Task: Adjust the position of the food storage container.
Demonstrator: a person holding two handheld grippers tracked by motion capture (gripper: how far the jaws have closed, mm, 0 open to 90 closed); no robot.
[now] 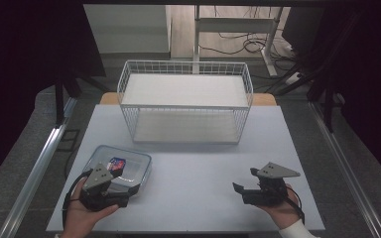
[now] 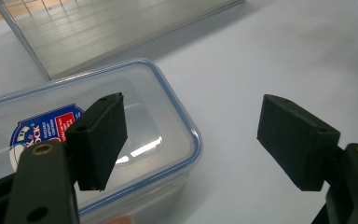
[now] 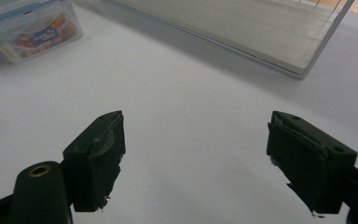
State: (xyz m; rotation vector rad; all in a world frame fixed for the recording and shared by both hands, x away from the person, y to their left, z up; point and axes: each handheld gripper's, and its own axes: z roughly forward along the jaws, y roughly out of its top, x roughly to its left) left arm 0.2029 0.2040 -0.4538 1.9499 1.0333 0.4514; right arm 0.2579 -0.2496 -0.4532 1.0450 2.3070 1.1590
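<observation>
A clear plastic container (image 1: 124, 166) with a blue-rimmed lid and a red-and-blue label lies at the table's front left. My left gripper (image 1: 119, 191), held in a hand, sits right at its near edge. In the left gripper view the container (image 2: 135, 93) lies under the left jaw, and the left gripper (image 2: 198, 140) is open, its pads touching nothing. My right gripper (image 1: 244, 180) rests at the front right, pointing left across bare table. It (image 3: 193, 158) is open and empty, with the container (image 3: 32, 25) far off at upper left.
A white wire rack (image 1: 186, 106) with two shelves stands at the back centre of the pale table (image 1: 198, 168). Its lower shelf (image 2: 98, 28) shows ahead of the left gripper, and the same shelf (image 3: 242, 28) lies ahead of the right one. Dark floor and metal rails flank the table.
</observation>
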